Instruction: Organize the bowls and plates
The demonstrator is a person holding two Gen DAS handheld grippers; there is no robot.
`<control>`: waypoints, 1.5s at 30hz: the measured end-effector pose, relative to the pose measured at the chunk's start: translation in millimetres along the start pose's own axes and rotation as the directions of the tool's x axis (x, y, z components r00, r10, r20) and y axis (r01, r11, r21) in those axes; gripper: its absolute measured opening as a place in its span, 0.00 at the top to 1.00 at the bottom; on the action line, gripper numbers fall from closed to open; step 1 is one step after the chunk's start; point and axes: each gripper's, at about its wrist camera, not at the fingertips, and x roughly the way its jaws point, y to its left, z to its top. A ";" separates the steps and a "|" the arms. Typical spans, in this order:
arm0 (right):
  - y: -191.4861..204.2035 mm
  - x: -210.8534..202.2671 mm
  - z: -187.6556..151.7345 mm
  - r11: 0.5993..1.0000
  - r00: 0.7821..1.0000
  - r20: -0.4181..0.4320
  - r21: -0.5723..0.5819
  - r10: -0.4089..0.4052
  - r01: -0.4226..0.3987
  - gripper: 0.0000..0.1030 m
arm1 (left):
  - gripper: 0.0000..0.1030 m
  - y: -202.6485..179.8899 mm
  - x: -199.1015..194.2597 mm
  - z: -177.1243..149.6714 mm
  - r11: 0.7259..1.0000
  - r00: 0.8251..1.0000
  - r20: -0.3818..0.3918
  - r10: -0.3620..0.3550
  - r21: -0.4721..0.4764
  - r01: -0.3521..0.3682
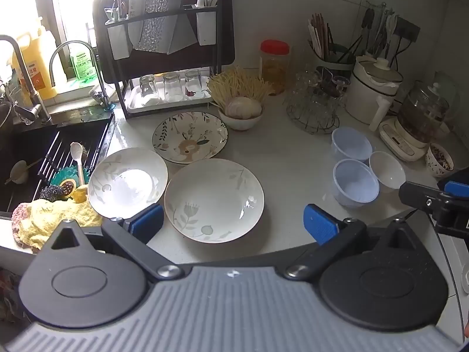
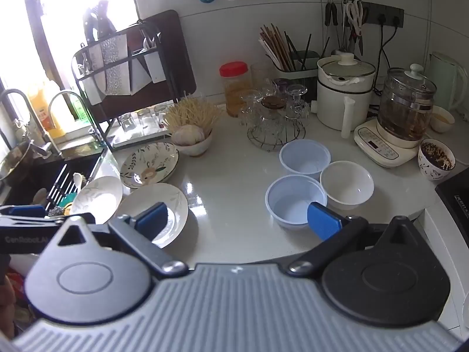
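Observation:
Three plates lie on the white counter: a flower-patterned plate (image 1: 190, 136) at the back, a white leaf plate (image 1: 127, 182) by the sink, and a larger white leaf plate (image 1: 214, 199) in front. Two pale blue bowls (image 1: 355, 182) (image 1: 351, 144) and a small white bowl (image 1: 387, 169) stand to the right. My left gripper (image 1: 233, 224) is open and empty, hovering over the front plate's near edge. My right gripper (image 2: 237, 220) is open and empty, above the counter between the front plate (image 2: 154, 212) and the near blue bowl (image 2: 294, 201).
A black sink (image 1: 35, 164) with sponges and a yellow cloth (image 1: 55, 220) lies at left. A dish rack (image 1: 164, 47) with glasses, a garlic bowl (image 1: 244, 113), a jar, a wire glass holder (image 1: 313, 111), a cooker and a kettle (image 2: 404, 111) line the back.

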 end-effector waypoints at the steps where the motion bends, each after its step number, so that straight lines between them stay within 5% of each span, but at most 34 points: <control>1: -0.1 0.6 -0.3 1.000 1.000 -0.003 0.001 -0.001 0.001 0.00 | 0.00 0.0 0.1 0.1 1.000 1.000 -0.002 0.000 0.000 0.000; 45: -11.4 -2.2 -5.2 0.999 1.000 0.008 0.042 0.019 -0.020 0.00 | 0.00 -0.2 -4.0 -0.4 1.000 1.000 0.015 -0.011 0.018 0.011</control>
